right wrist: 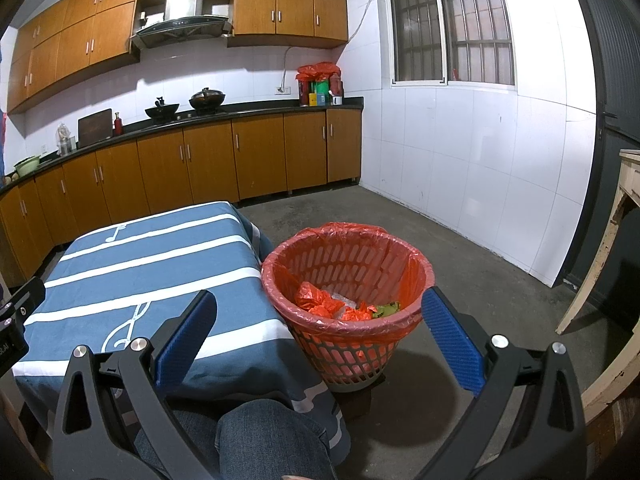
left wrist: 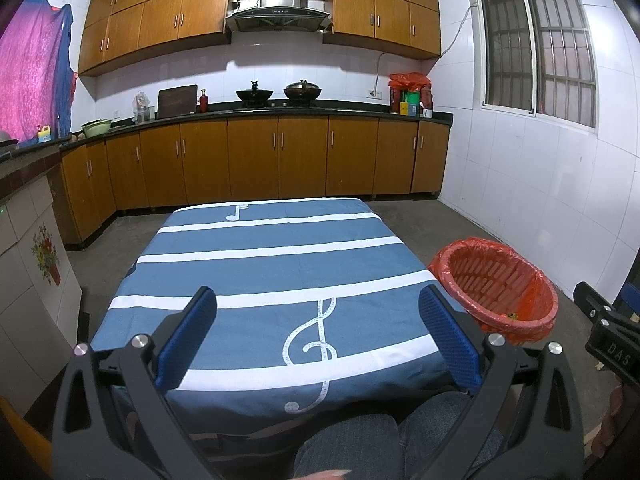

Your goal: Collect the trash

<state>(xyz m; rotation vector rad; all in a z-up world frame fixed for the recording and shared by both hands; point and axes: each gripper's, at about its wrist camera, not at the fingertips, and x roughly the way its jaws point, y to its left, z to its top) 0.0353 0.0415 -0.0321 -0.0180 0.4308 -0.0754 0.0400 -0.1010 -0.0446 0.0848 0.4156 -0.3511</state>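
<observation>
A red slatted waste basket lined with a red plastic bag stands on the floor just right of the table. Inside it lie crumpled red plastic, a clear wrapper and a green scrap. In the left wrist view the same basket sits at the right. The table wears a blue cloth with white stripes and music notes; nothing lies on it. My left gripper hangs open over the table's near end. My right gripper is open above the basket's near rim, with nothing between its fingers.
Wooden cabinets and a dark counter with woks run along the far wall. A white tiled wall with a barred window is at the right. A worn wooden piece stands at the far right. A person's knees in jeans are below the grippers.
</observation>
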